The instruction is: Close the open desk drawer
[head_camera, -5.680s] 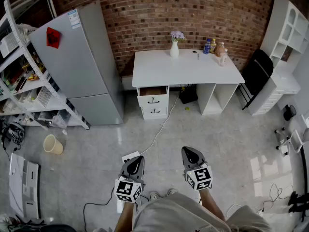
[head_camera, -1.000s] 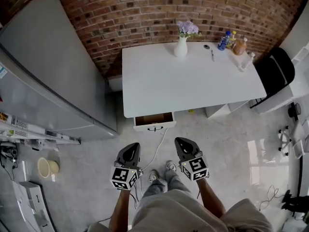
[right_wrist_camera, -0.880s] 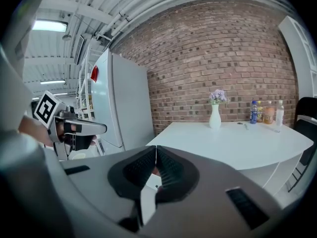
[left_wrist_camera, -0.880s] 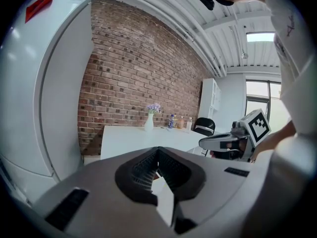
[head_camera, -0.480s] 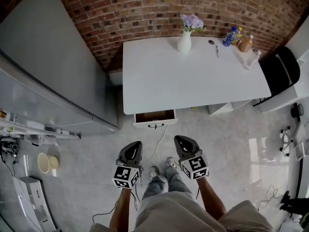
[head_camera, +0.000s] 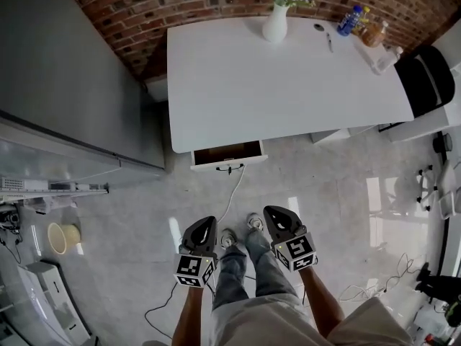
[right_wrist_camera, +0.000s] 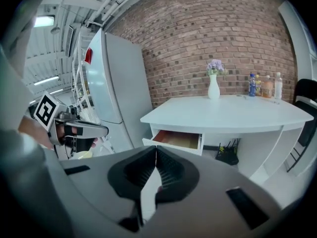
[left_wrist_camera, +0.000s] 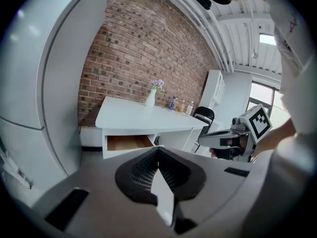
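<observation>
The step in hand looks like the approach: nothing touches the drawer yet. The open drawer [head_camera: 228, 153] juts out from under the left end of the white desk [head_camera: 288, 71], its brown inside showing and its white front with a dark handle [head_camera: 229, 169] facing the person. In the head view it lies at about 12 o'clock from the left gripper [head_camera: 202, 228] and near 11 o'clock from the right gripper [head_camera: 277, 216], well apart from both across bare floor. Both tongs are clenched with nothing between them: in the left gripper view the jaws meet in a single seam at the left gripper's tip [left_wrist_camera: 158, 155], and the right gripper view shows the same [right_wrist_camera: 155, 155], each with the drawer ahead and above the tips [left_wrist_camera: 128, 143] [right_wrist_camera: 179, 139]. A grey fridge [head_camera: 65, 71] stands at 10 o'clock, and a white cable [head_camera: 232, 200] trails over the floor from under the drawer toward the person's feet. The next move, as I judge it, calls for stepping closer toward 12 o'clock while minding that cable, setting a closed tip flat on the drawer front beside the handle, and pushing straight in until the front sits flush with the desk
</observation>
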